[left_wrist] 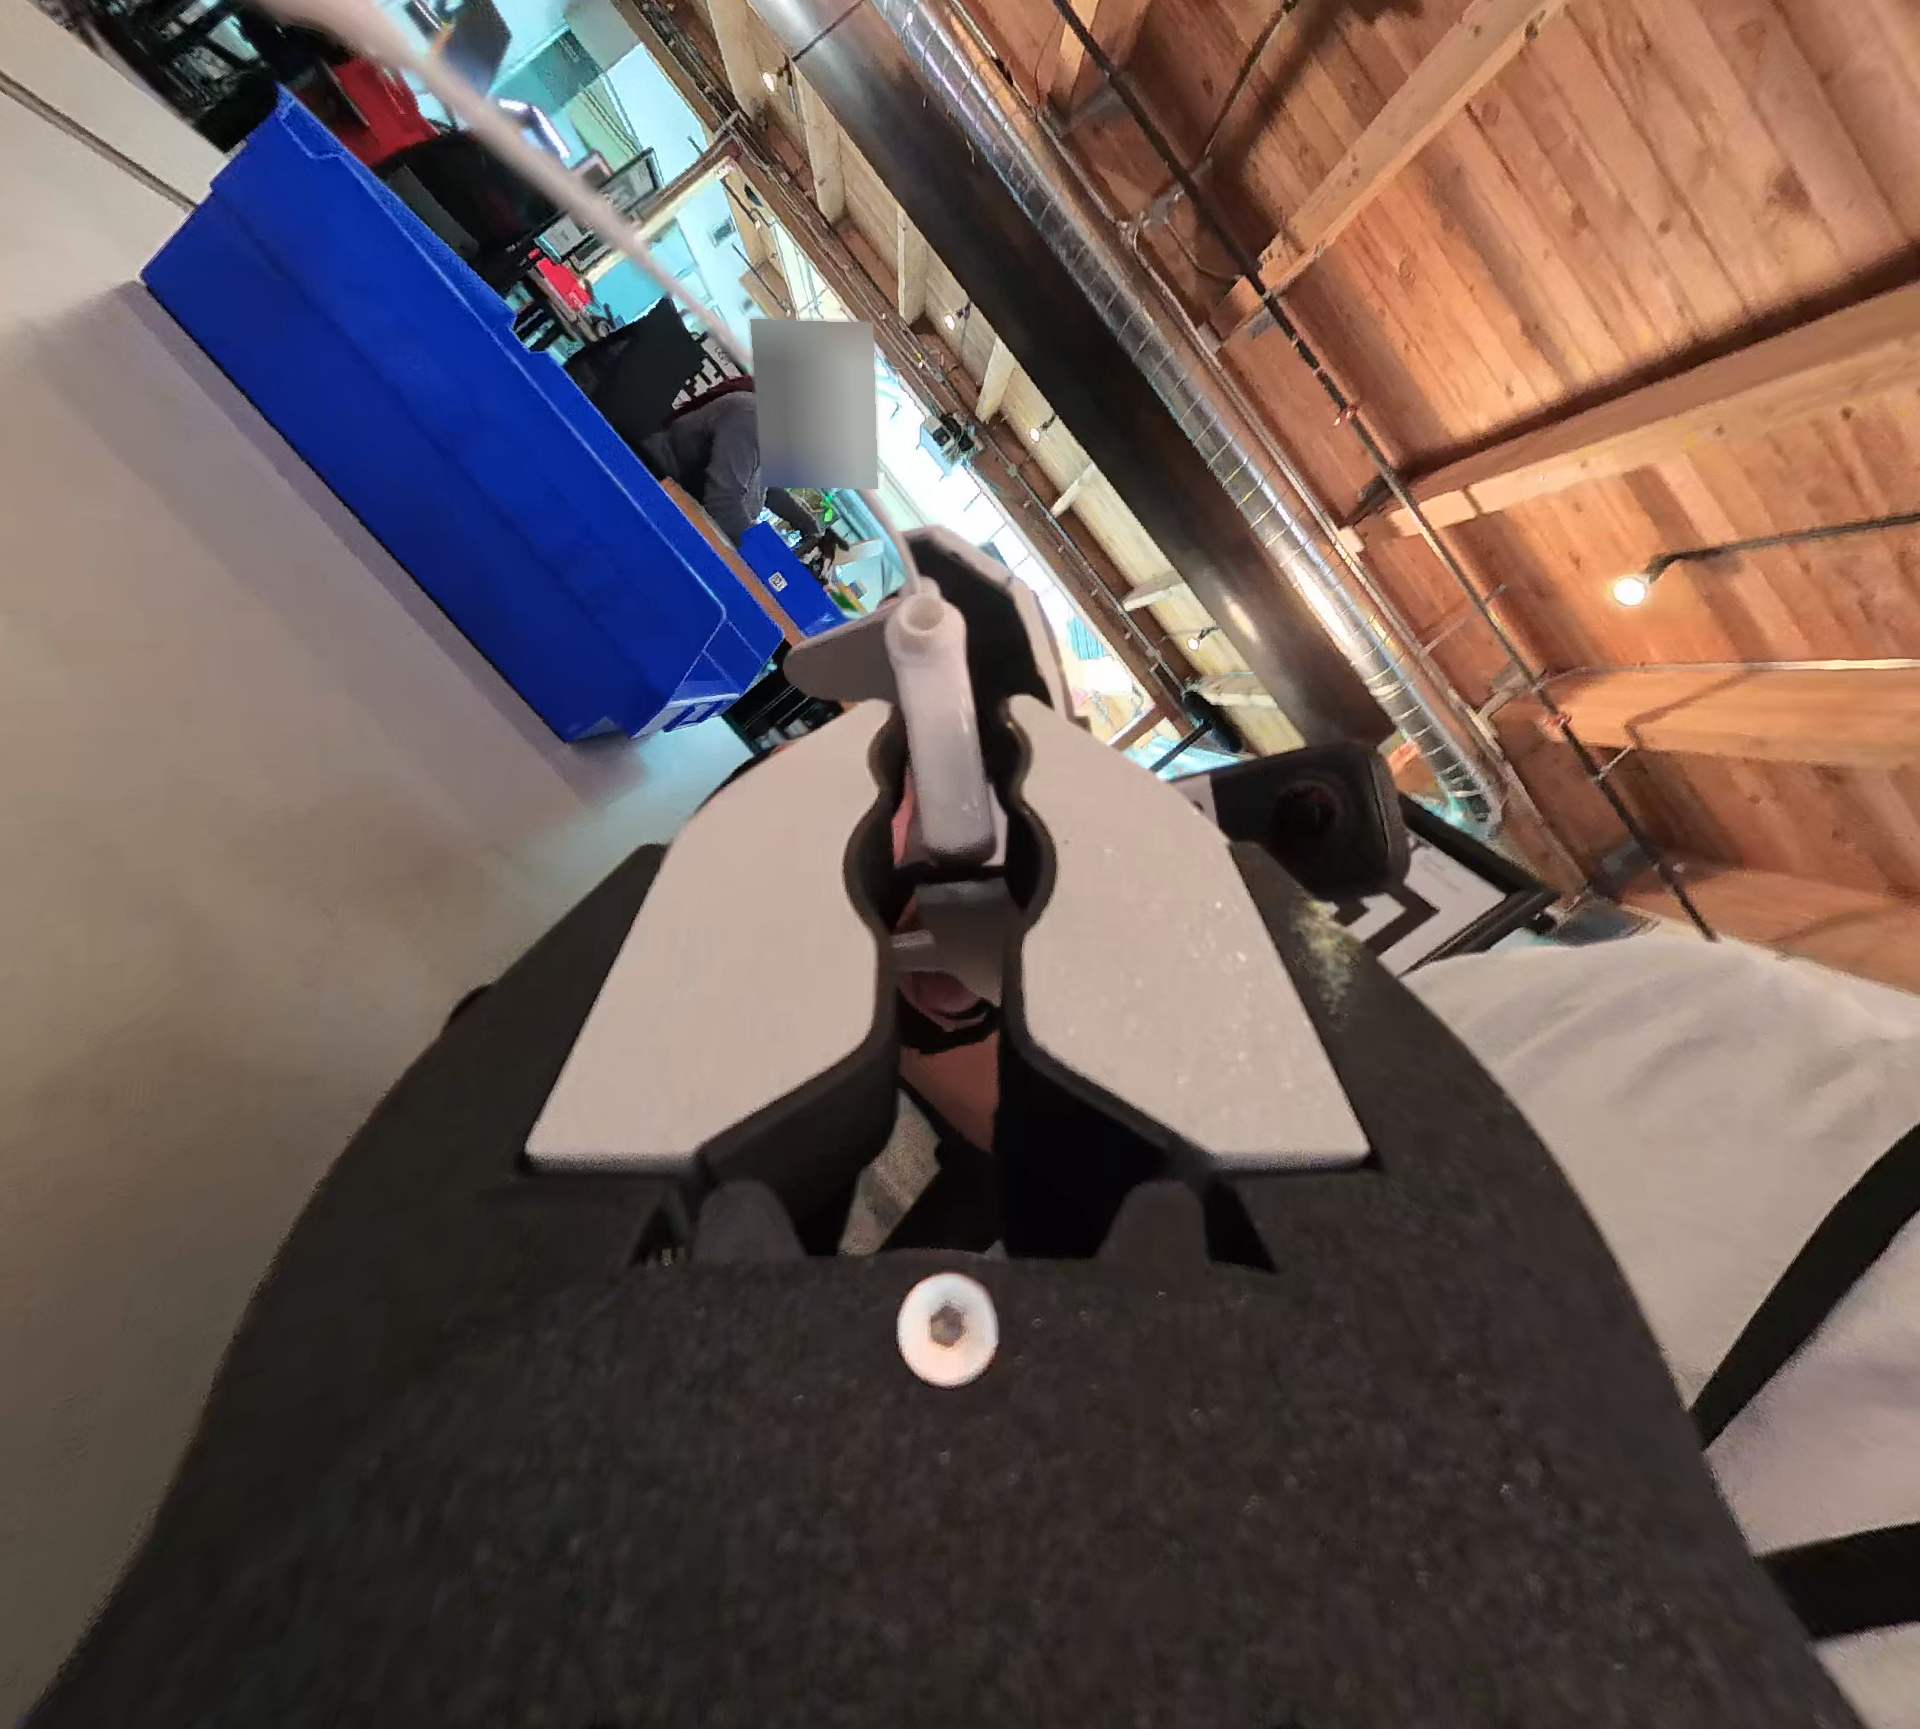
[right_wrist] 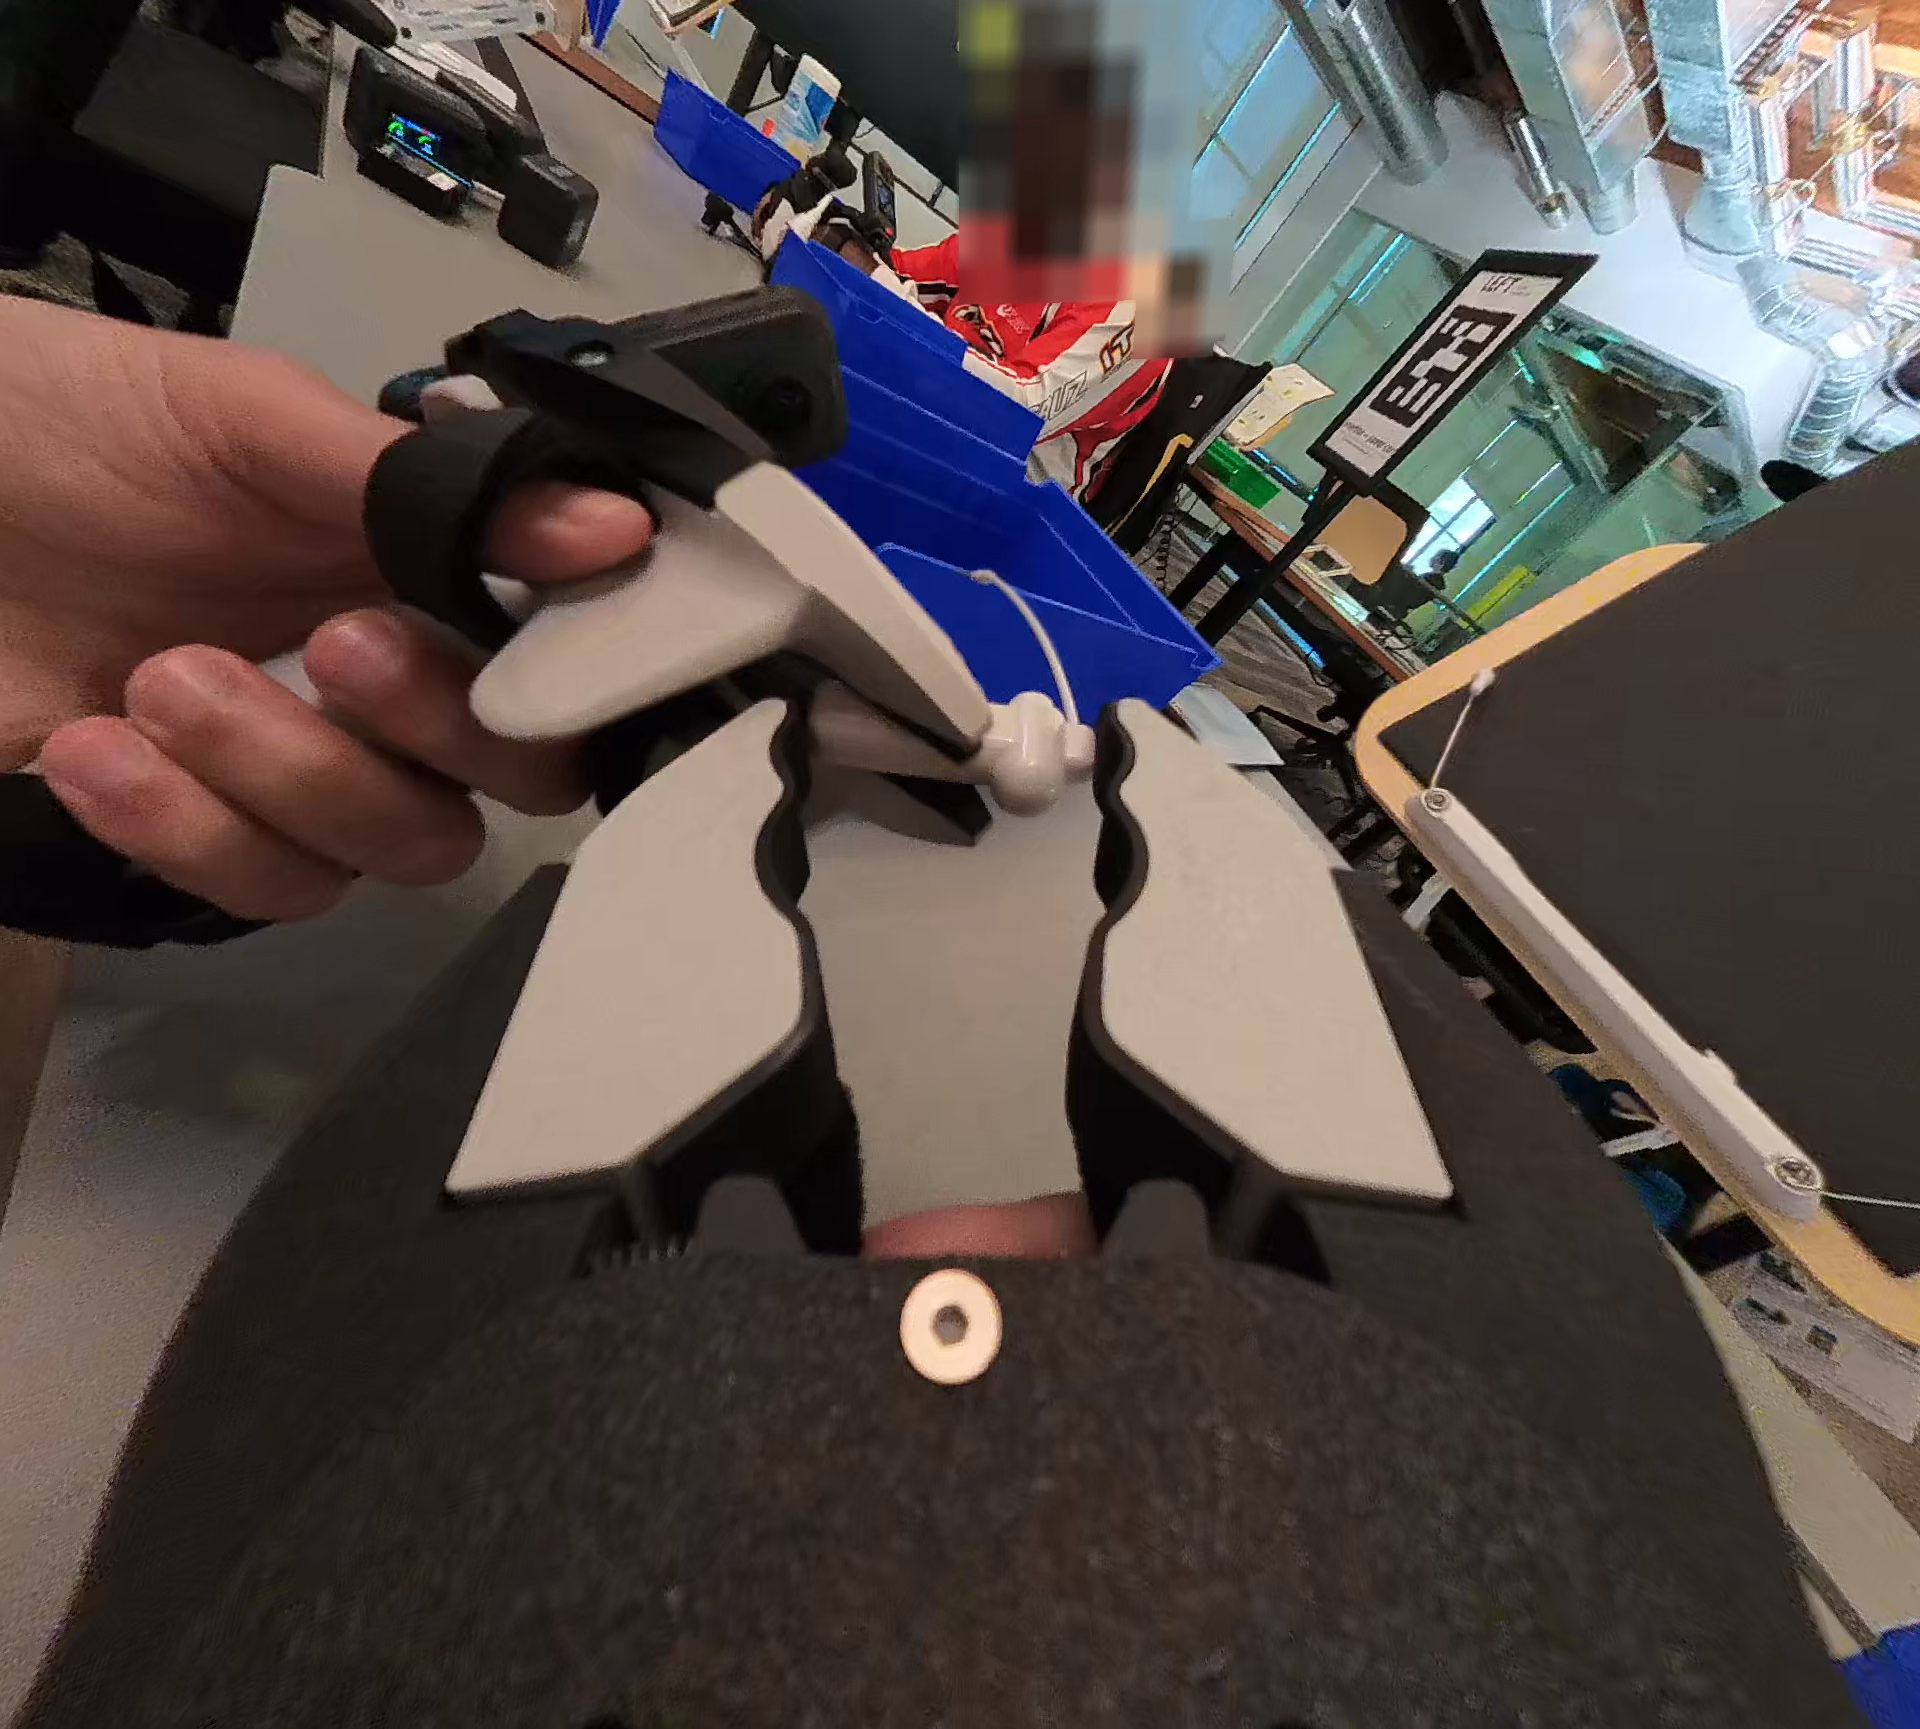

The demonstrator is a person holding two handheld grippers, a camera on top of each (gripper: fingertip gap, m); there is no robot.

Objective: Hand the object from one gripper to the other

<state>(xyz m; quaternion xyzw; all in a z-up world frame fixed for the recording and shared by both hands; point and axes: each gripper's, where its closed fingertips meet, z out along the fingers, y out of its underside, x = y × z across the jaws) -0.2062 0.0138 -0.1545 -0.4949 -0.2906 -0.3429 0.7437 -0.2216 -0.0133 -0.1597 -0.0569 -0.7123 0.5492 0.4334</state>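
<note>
So the left tool [left_wrist: 940,744] is clamped on the object [left_wrist: 940,744], a small white plastic piece with a stubby tube-like end, plus a thin white cord [left_wrist: 499,121] trailing off it up and away. From the right wrist view it looks like a short stem ending in a rounded knob [right_wrist: 1029,760], and that knob pokes out past the left tool's tips.

That's the whole point of the grip, I think: holding it by the stem leaves the knobby end free for the other side to grab. The right tool [right_wrist: 951,765] sits with its 2 fingers spread wide apart, nothing in them, and the knob is hanging right between the tips, closer to its right-hand finger. The hand [right_wrist: 208,599] on the left tool has it angled in across the right one.

My guess is the handover's about halfway, receiver lined up but not yet closed. Blue bins [right_wrist: 966,484] sit behind on the tabletop [right_wrist: 416,256].
</note>
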